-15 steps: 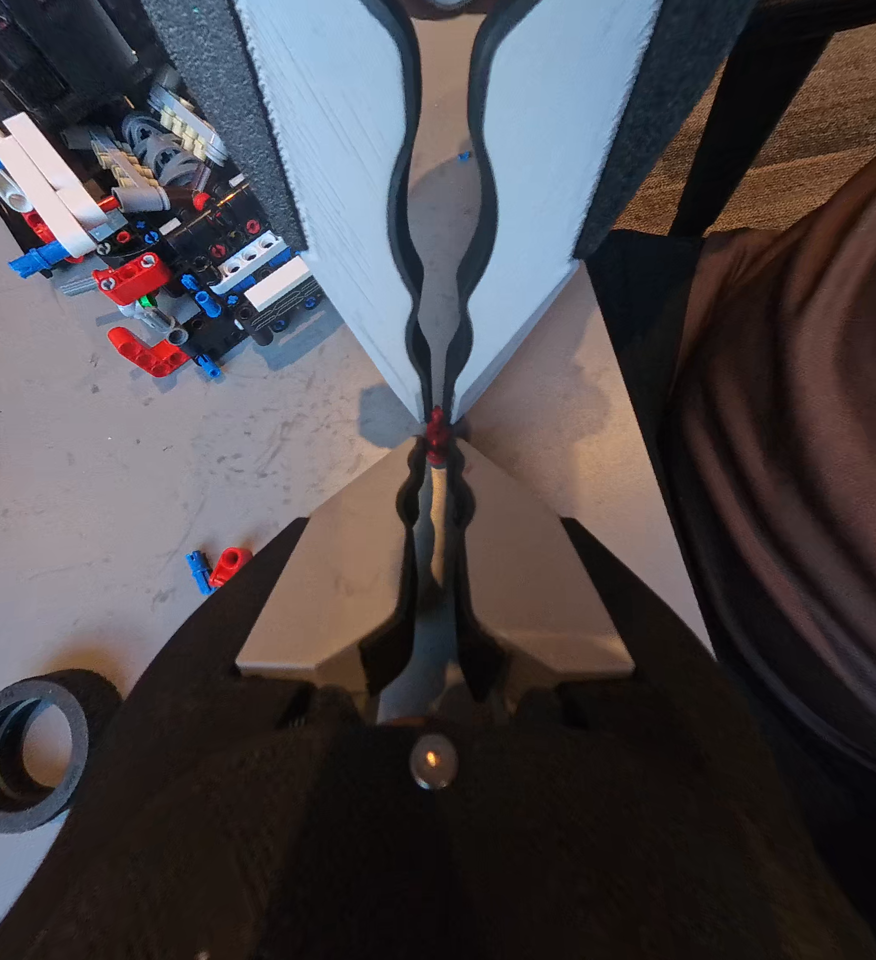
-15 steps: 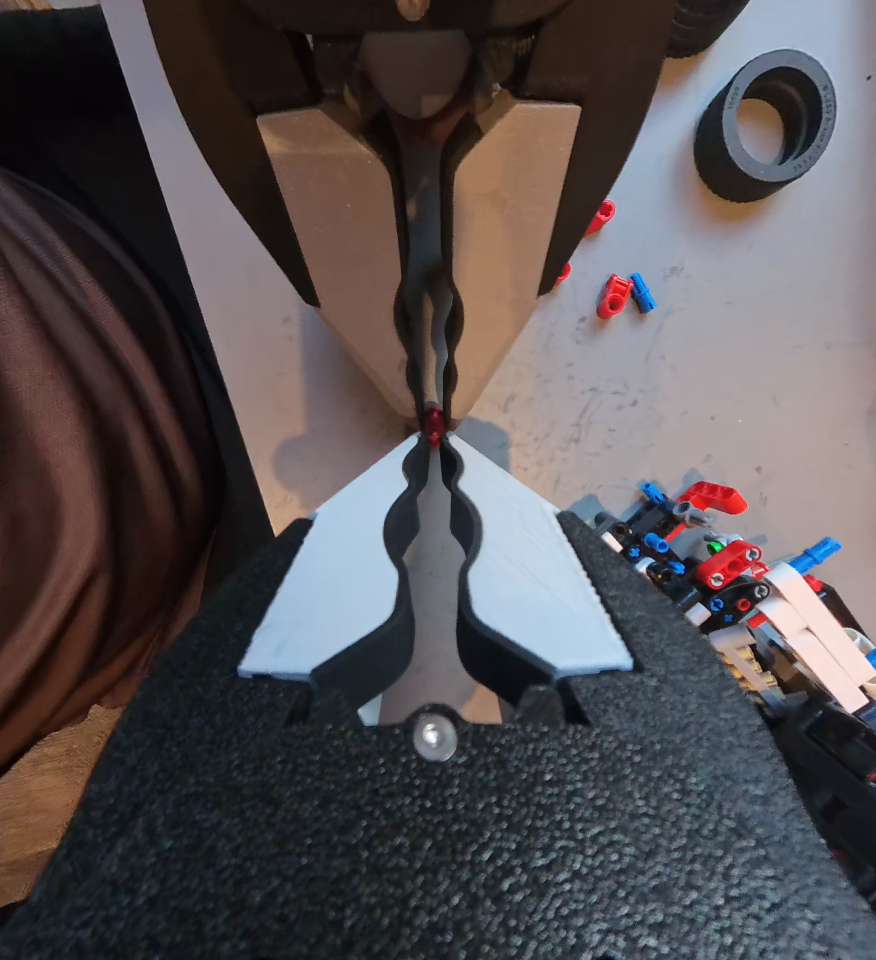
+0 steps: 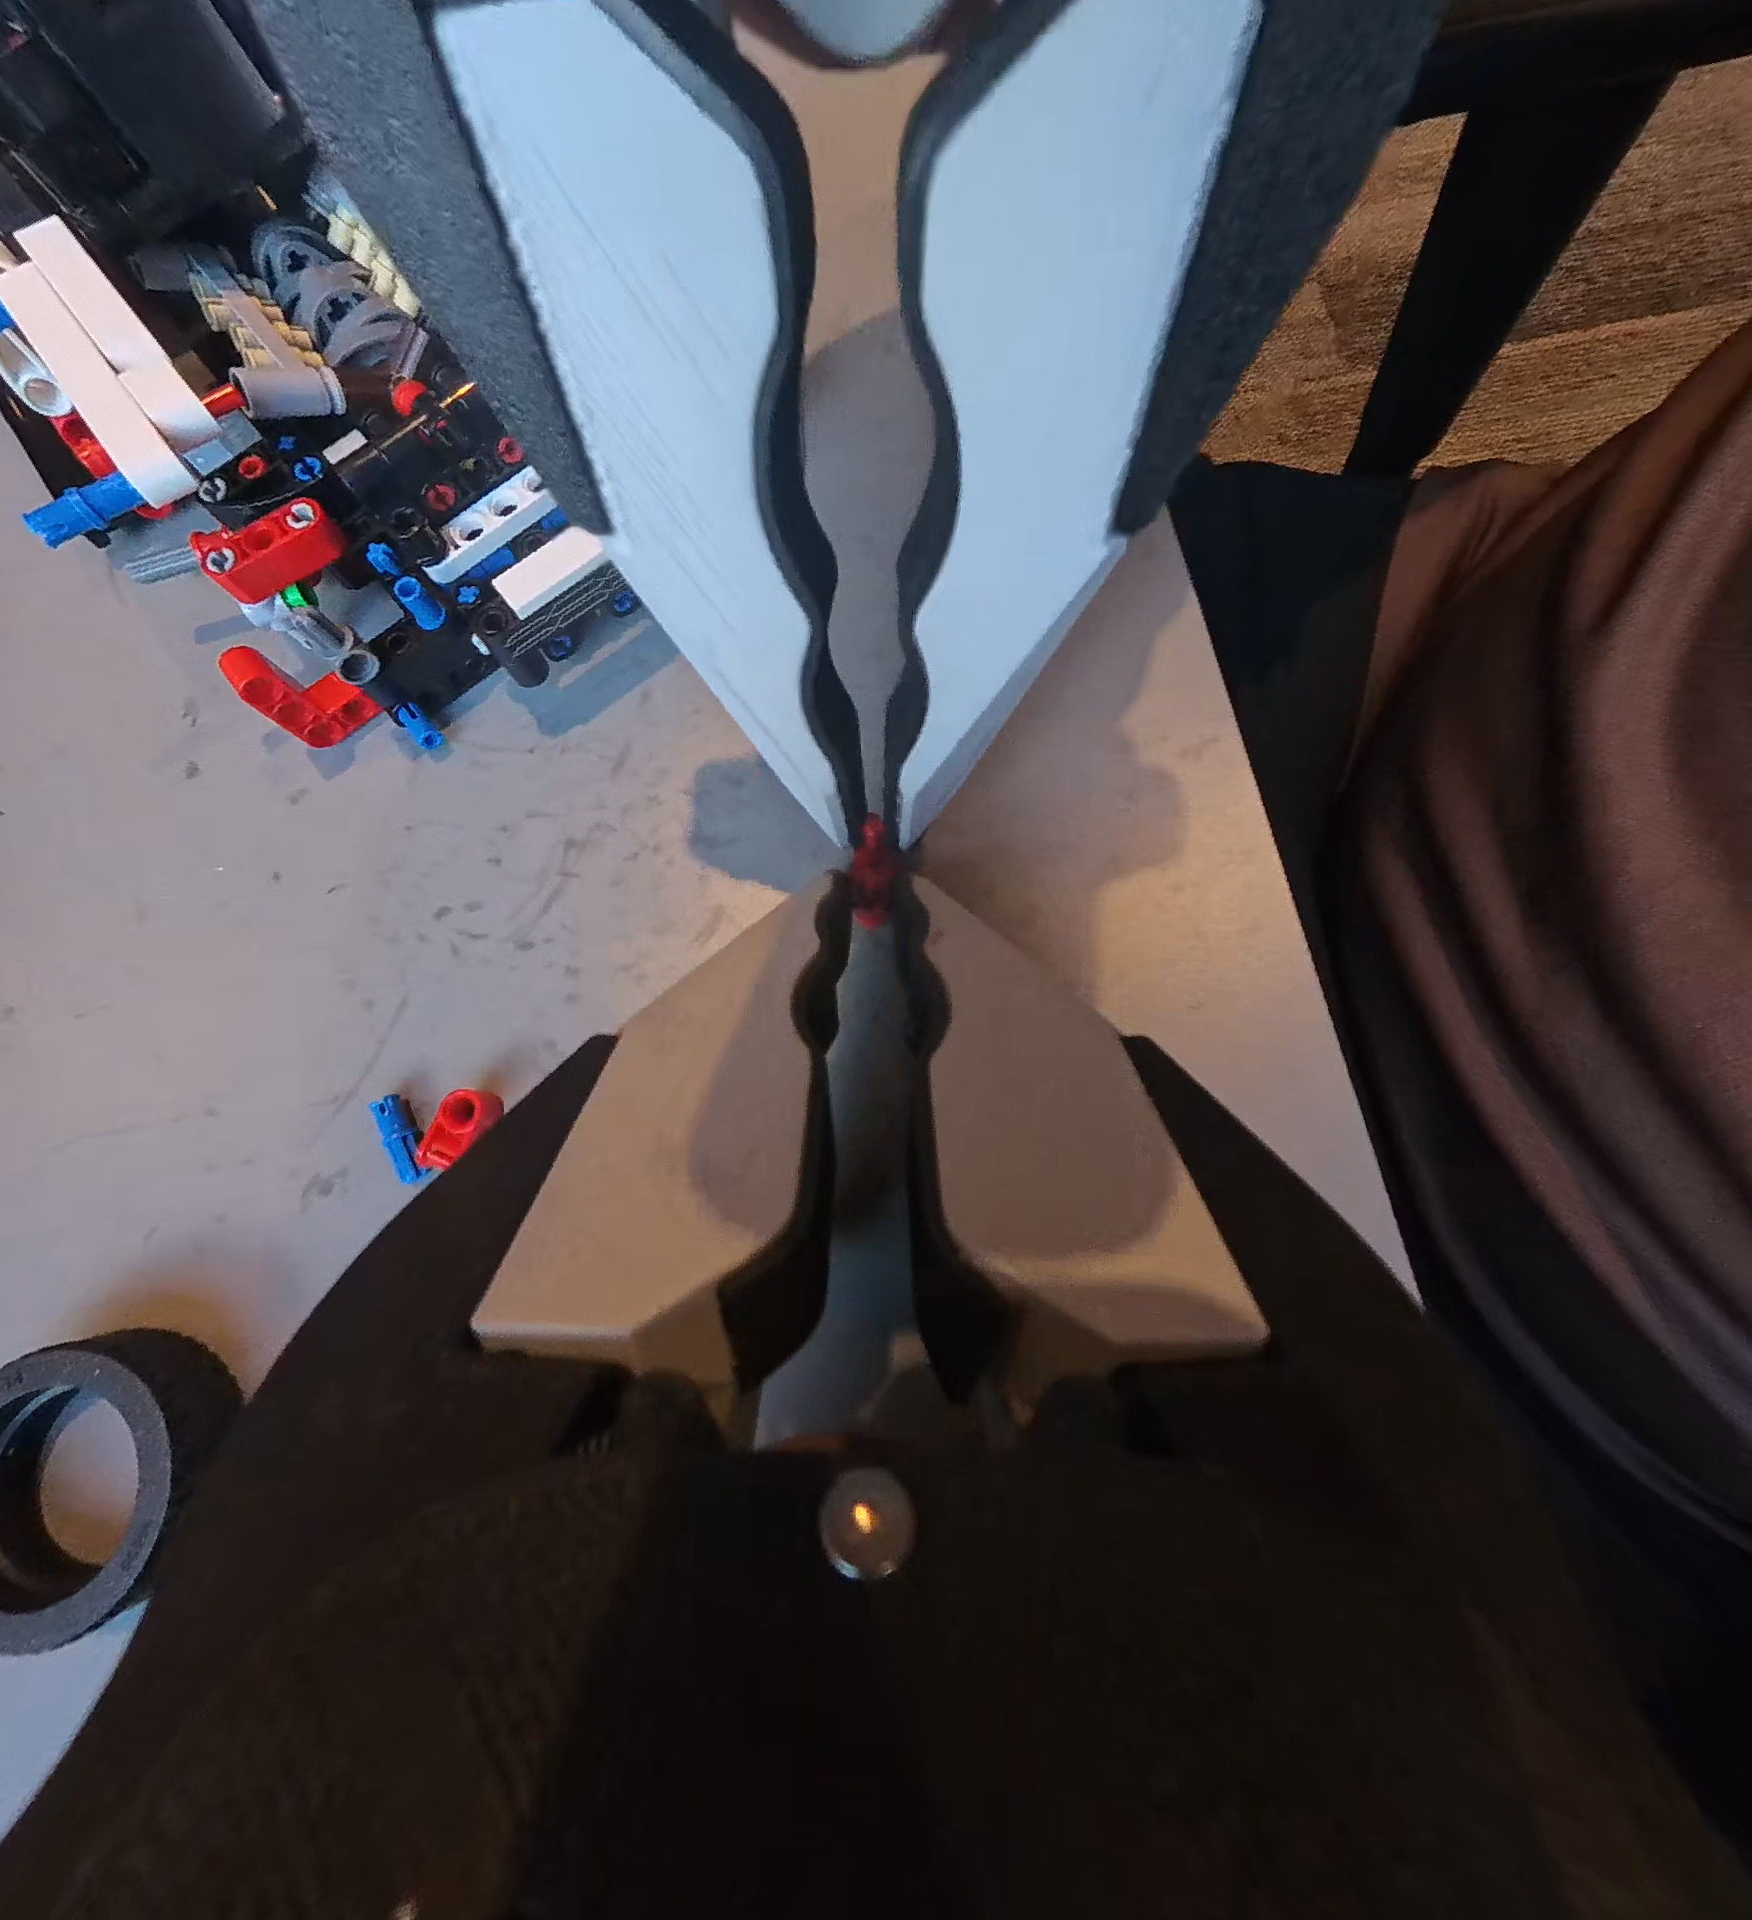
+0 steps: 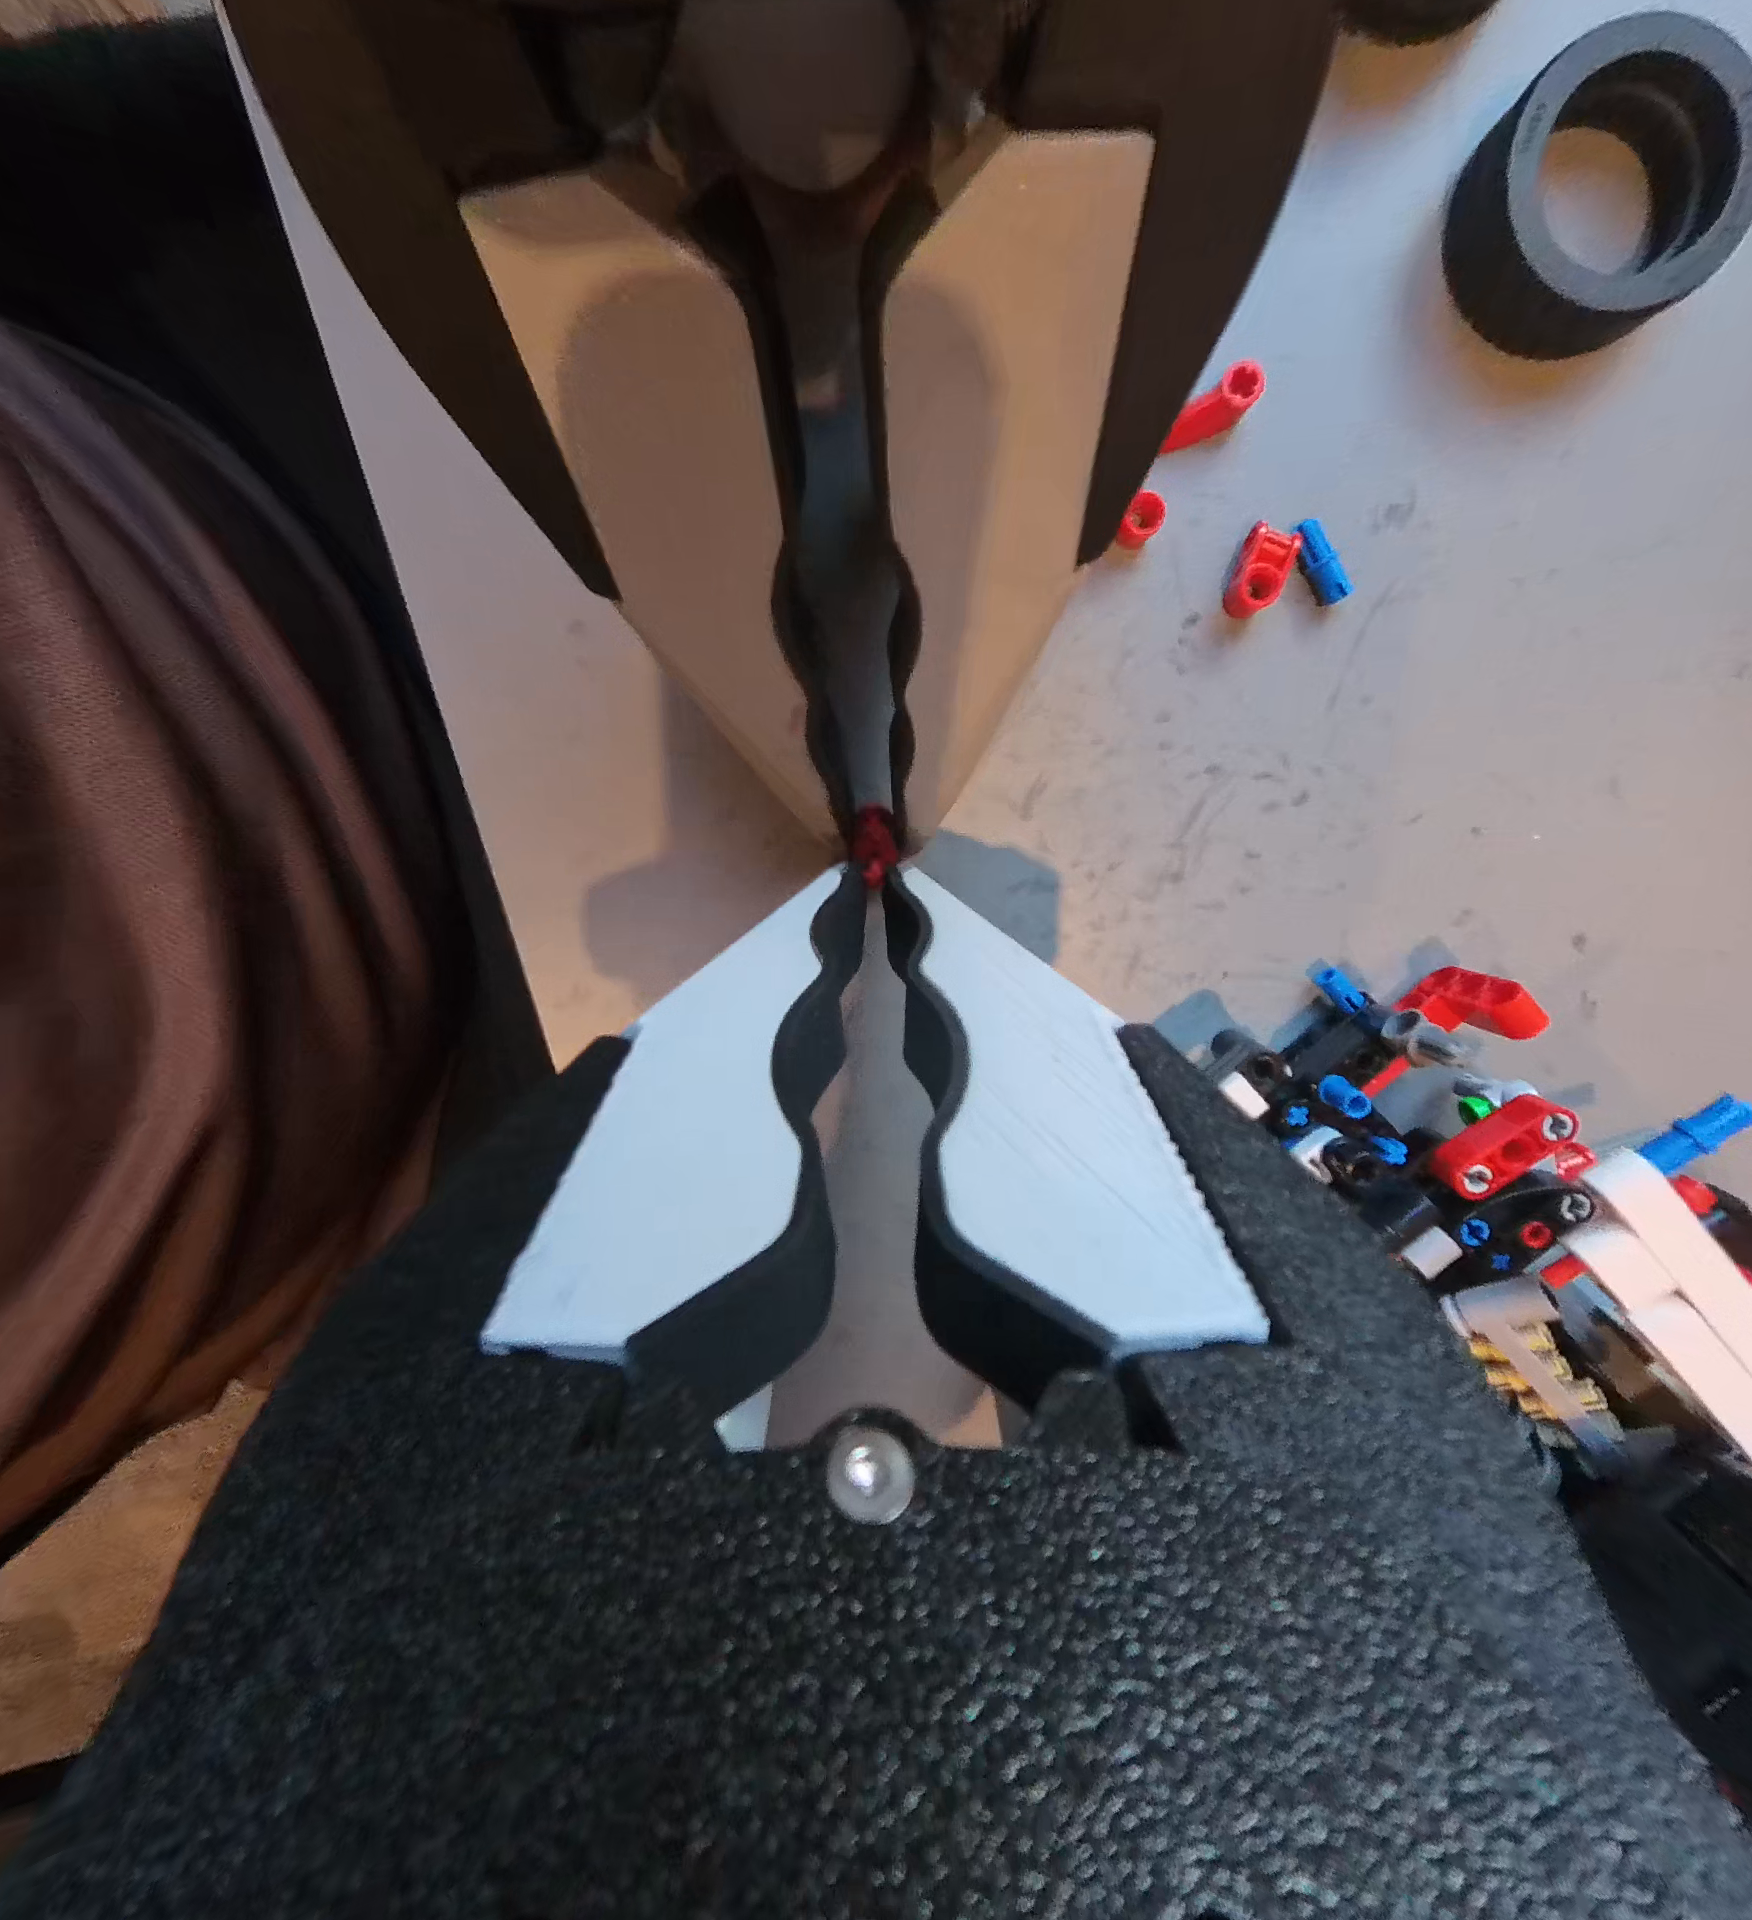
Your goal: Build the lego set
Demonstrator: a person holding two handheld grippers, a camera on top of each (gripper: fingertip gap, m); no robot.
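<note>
The left gripper (image 3: 870,904) and right gripper (image 4: 872,868) meet tip to tip above the table (image 3: 228,935), both pinched closed on one small red piece (image 3: 871,871). Its long axis seems to run from one gripper to the other, neither nearer. The half-built model (image 4: 1537,1184) lies just beside the right gripper.

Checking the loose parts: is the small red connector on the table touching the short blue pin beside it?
Touching: in the right wrist view the small red connector lies against the short blue pin with no gap.
</note>
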